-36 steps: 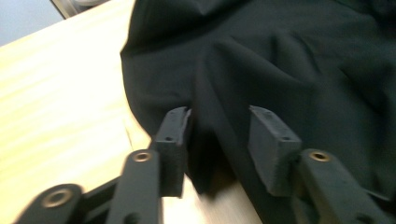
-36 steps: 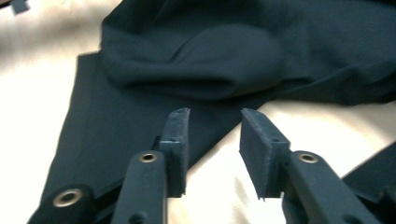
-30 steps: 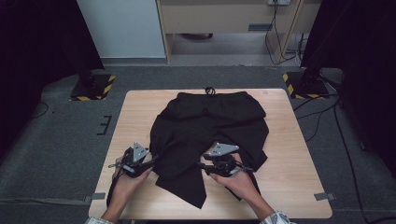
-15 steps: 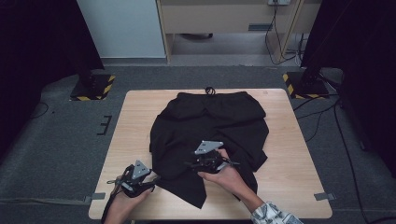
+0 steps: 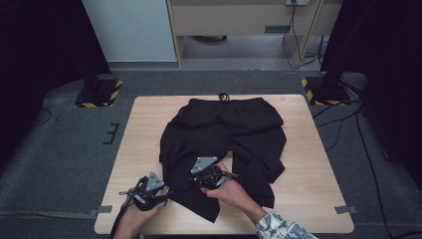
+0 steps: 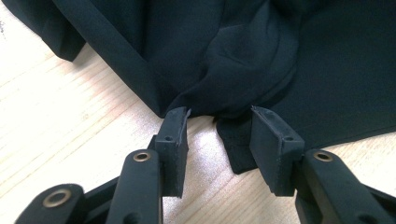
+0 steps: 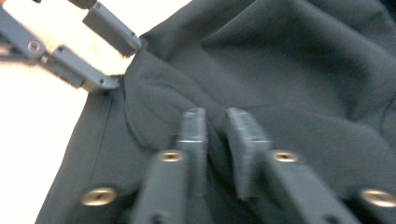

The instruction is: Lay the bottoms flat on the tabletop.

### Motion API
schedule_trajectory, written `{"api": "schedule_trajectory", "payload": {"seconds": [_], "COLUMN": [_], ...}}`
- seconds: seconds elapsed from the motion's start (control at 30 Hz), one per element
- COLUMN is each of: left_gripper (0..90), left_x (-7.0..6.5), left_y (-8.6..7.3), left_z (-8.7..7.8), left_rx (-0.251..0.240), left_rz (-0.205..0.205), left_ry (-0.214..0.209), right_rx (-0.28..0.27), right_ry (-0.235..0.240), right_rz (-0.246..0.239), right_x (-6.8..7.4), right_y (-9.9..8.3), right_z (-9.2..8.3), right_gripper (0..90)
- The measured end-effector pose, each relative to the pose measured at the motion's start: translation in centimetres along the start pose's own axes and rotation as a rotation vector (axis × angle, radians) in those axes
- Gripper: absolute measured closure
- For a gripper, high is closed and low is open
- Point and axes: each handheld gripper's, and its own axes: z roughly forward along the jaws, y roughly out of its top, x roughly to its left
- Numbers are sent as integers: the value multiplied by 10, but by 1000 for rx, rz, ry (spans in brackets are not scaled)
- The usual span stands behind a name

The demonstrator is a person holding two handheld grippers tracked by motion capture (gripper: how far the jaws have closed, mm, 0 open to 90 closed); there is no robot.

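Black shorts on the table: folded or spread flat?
Partly folded. The black shorts lie on the table with their lower part doubled over in bunched layers, waistband flat at the far edge.

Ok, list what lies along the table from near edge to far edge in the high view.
Left gripper → right gripper → black shorts → drawstring loop → table far edge.

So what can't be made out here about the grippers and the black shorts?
- Right gripper, right gripper view: motion blur; whether its jaws, which have just been closing, pinch fabric cannot be told.
- Left gripper, left gripper view: jaws meet the edge of the black shorts; a grip cannot be told.
- High view: both grippers' jaw tips too small, under the grey plates.
- Table: the part under the shorts is covered.
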Motion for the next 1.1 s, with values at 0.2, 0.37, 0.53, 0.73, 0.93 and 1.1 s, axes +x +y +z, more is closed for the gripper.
{"api": "schedule_trajectory", "payload": {"seconds": [0.2, 0.37, 0.53, 0.73, 0.93, 1.1], "left_gripper": [563, 655, 836, 868, 868, 856], "left_x": [0, 1, -2, -1, 8, 18], "left_y": [0, 1, 2, -9, -35, -55], "left_z": [2, 3, 0, -15, -40, -58], "left_rx": [2, 5, 34, 75, 99, 101], "left_rz": [2, 12, 55, 84, 57, 29], "left_ry": [-1, -36, -63, -63, -45, -52], "right_rx": [-56, -90, -94, -84, -119, -104], "right_ry": [-33, -68, -83, -80, -93, -138], "right_rz": [59, 96, 127, 130, 171, 190], "right_x": [-15, -29, -37, -36, -41, -53], "right_y": [10, 15, 17, 17, 17, 10], "right_z": [-10, -17, -19, -18, -25, -30], "right_gripper": [898, 899, 886, 737, 505, 524]}}
